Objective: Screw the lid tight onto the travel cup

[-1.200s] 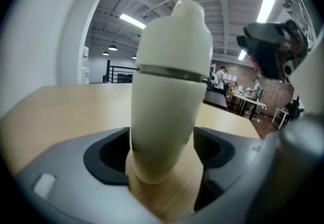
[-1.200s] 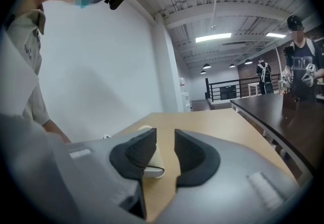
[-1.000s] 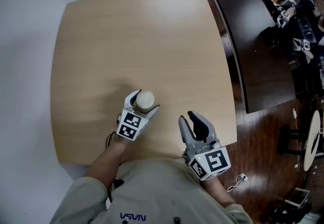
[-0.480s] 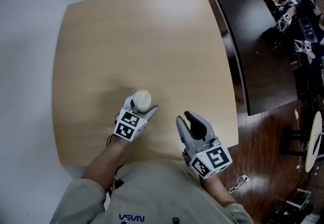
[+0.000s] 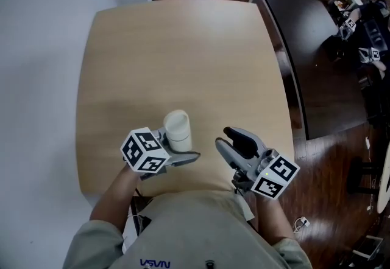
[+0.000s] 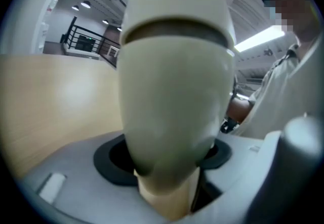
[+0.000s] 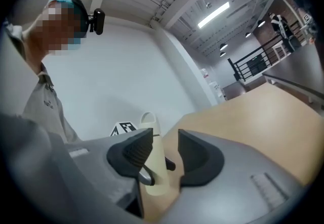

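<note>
1. Two grippers work at the near edge of the table. The left gripper is clamped on the lower body of the travel cup, its jaws having just been closing into a wide grip round it. The cup sits near and left of centre, lid uppermost and slightly tilted, and looks to be carried off the tabletop.
2. The right gripper waits just right of the cup. Its jaws have just been opening to a modest gap, and no thing is between the pads (the cup only shows through the gap, farther off).
3. The smooth cream shell looks hard and rounded. It is probably stiff, light if empty, and slippery against the pads rather than fragile.
4. A low hold on the body, as the left has now, should keep the cup from turning. The right would best take the lid round its sides, just above the join. Higher up the dome narrows and the pads could slide off.
5. The left gripper view alone shows the dark seam where the lid meets the body. The lid is seated there, though no view shows how tight it is.
6. The right gripper view shows its own gap lined up on the cup, with the left gripper's marker cube behind. Only the head view shows both grippers at once and how close they stand.
</note>
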A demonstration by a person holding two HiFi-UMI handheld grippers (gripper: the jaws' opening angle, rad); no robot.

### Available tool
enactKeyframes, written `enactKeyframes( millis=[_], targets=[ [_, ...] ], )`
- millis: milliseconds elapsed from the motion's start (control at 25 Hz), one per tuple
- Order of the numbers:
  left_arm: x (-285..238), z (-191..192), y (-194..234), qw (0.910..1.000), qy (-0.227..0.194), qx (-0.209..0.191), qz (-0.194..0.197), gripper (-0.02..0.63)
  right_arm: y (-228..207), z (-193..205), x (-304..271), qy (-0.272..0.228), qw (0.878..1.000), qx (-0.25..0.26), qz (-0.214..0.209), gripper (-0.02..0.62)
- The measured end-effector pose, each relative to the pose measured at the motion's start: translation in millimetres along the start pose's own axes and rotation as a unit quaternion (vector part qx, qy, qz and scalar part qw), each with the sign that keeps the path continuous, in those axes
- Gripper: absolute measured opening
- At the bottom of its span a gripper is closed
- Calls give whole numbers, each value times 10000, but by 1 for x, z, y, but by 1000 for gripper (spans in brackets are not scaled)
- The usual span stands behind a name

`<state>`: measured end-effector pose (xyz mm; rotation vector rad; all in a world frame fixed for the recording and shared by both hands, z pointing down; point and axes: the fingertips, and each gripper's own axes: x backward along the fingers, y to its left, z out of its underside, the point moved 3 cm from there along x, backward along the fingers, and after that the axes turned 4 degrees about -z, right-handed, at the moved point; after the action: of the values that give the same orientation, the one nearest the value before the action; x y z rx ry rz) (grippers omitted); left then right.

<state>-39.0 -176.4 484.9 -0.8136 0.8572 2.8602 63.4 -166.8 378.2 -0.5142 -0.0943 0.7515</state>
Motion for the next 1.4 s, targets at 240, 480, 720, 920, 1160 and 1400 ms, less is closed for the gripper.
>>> enactKeyframes(
  millis=[240,480,720,920,1160,1400],
  targets=[
    [4,7,-59,9927,710,-586,778,321,30,-16,-13,297,9886,28,-1473,268],
    [2,15,-82,9877,1037,-843,816,321,67,-14,-25,815,9652,433,-2446,353],
    [2,21,-100,9804,1356,-1045,973,321,91,-4,-37,1224,9429,633,-3032,357],
    [6,16,-98,9845,1184,-1016,800,321,89,-4,-34,1169,9431,401,-3086,293],
    [16,8,-84,9946,511,-900,34,314,67,-4,-29,670,9656,-89,-2513,293],
    [10,14,-62,9685,493,-1433,-1974,313,53,5,-30,260,9853,-509,-1611,293]
  ],
)
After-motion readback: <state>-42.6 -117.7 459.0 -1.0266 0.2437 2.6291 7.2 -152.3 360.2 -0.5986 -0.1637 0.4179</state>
